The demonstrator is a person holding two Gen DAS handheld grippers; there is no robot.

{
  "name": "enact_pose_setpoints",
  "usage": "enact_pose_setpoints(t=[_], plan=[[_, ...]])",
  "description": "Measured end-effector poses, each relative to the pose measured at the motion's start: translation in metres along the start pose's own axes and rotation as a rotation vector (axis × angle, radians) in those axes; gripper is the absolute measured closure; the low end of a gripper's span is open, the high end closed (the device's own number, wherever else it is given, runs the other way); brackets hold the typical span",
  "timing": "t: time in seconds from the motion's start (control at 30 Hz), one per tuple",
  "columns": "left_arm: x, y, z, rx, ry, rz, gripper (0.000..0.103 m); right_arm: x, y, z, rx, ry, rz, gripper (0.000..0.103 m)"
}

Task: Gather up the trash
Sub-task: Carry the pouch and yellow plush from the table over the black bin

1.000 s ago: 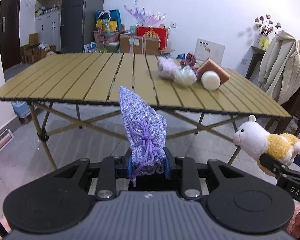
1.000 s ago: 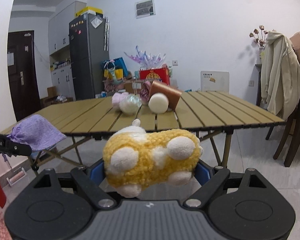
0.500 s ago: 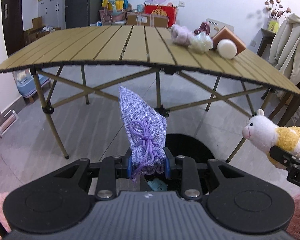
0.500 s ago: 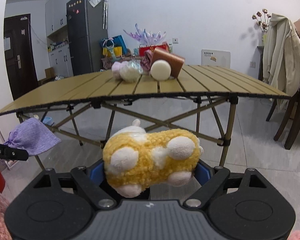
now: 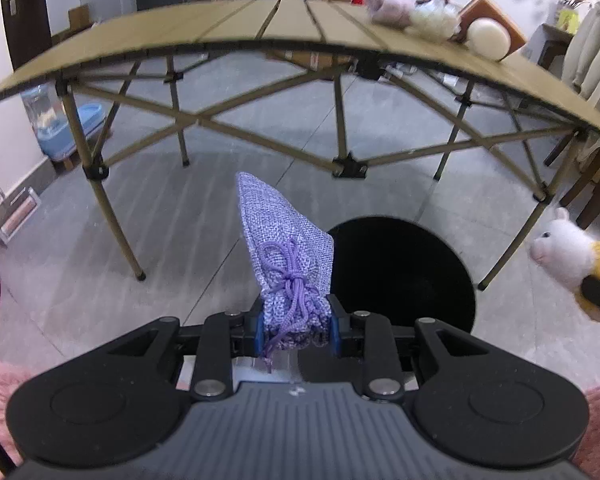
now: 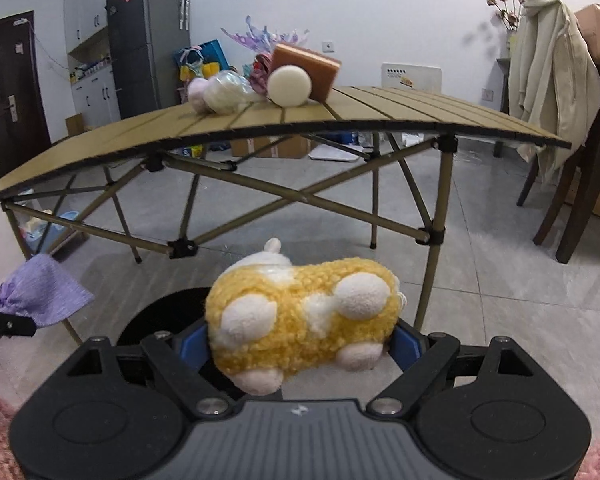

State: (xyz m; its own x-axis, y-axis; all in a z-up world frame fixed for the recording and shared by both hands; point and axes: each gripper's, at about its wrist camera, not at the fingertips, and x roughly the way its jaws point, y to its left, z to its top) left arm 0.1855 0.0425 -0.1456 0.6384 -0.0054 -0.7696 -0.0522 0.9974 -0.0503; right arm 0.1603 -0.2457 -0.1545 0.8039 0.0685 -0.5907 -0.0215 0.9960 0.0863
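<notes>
In the left wrist view, the left gripper [image 5: 296, 330] was pinched on the gathered neck of a lilac drawstring pouch [image 5: 286, 256], its blue pads pressing just at the knotted cord. The body of the pouch stood up and away from the jaws, leaning a little to the left. Beyond and to its right, on the grey floor, gaped the round black mouth of a bin [image 5: 412, 276], near the folding table [image 5: 260, 28]. At the far right edge the plush alpaca [image 5: 568, 252] showed, white head forward.

The pouch looked light and limp, woven cloth that would crumple rather than resist. The bunched neck seemed the sensible hold, since the cord gave the pads something to bite on.

In the right wrist view, the right gripper [image 6: 300, 344] stood wide but closed on the alpaca's [image 6: 304, 312] yellow woolly body, belly and pale feet toward the camera. The black bin [image 6: 156, 320] lay just beyond and to the left, mostly hidden behind the toy. At the left edge hung the pouch [image 6: 44, 292]. On the table [image 6: 380, 116] further off remained a pale round puff [image 6: 290, 86], a brown box [image 6: 306, 66] and wrapped soft things.

The toy appeared soft, squashy and light, nothing fragile. A grip across the thick middle suited it, as the fleece should not slip.
</notes>
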Motion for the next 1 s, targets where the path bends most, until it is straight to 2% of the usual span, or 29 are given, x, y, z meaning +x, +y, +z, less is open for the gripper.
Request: enact_pose_setpoints(t=[0.7, 1.0], plan=[[0.049, 0.002, -0.001, -0.017, 0.131, 0.098, 0.074, 0.056, -0.026, 0.002, 0.061, 0.050, -0.073, 0.016], [0.057, -0.028, 0.006, 0.039, 0.106, 0.107, 0.074, 0.077, -0.029, 0.004, 0.079, 0.067, -0.087, 0.016]])
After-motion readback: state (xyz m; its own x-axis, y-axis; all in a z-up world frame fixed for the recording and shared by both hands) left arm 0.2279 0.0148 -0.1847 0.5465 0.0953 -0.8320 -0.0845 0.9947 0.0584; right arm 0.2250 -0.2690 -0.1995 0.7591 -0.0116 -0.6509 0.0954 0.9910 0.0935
